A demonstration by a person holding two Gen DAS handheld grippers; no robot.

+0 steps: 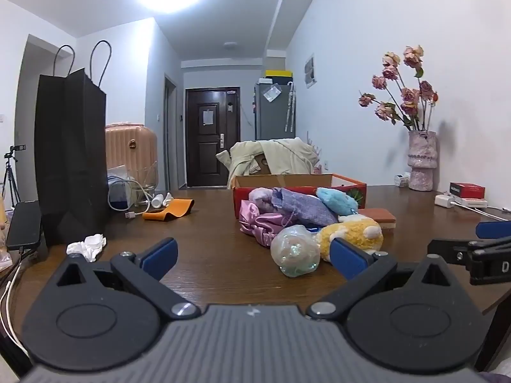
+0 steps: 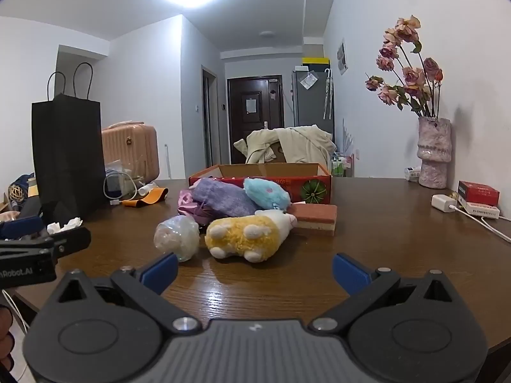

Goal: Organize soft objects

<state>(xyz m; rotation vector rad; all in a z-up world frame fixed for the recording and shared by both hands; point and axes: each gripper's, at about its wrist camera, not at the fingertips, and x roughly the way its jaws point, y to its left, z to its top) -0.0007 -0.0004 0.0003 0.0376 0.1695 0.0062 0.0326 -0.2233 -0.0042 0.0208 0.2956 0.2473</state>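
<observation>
A heap of soft things lies mid-table in front of a red cardboard box [image 2: 306, 188]: a yellow and white plush [image 2: 246, 236], a blue plush [image 2: 266, 193], a purple knit cloth [image 2: 220, 199], pink satin fabric [image 1: 258, 226], a clear iridescent squishy ball [image 2: 177, 234] and a pink sponge block [image 2: 316, 218]. My left gripper [image 1: 254, 257] is open near the table's front edge, with nothing between its blue pads; the ball [image 1: 295, 250] and yellow plush [image 1: 354, 233] lie just ahead to its right. My right gripper [image 2: 255, 271] is open too, a short way before the yellow plush.
A tall black paper bag [image 1: 72, 156] stands at the left with crumpled tissue [image 1: 87, 245], a phone [image 1: 24, 225], cables and an orange strap [image 1: 171, 210] near it. A pink vase of dried roses [image 2: 434, 153], a red packet [image 2: 477, 193] and a white charger [image 2: 444, 202] sit at the right by the wall.
</observation>
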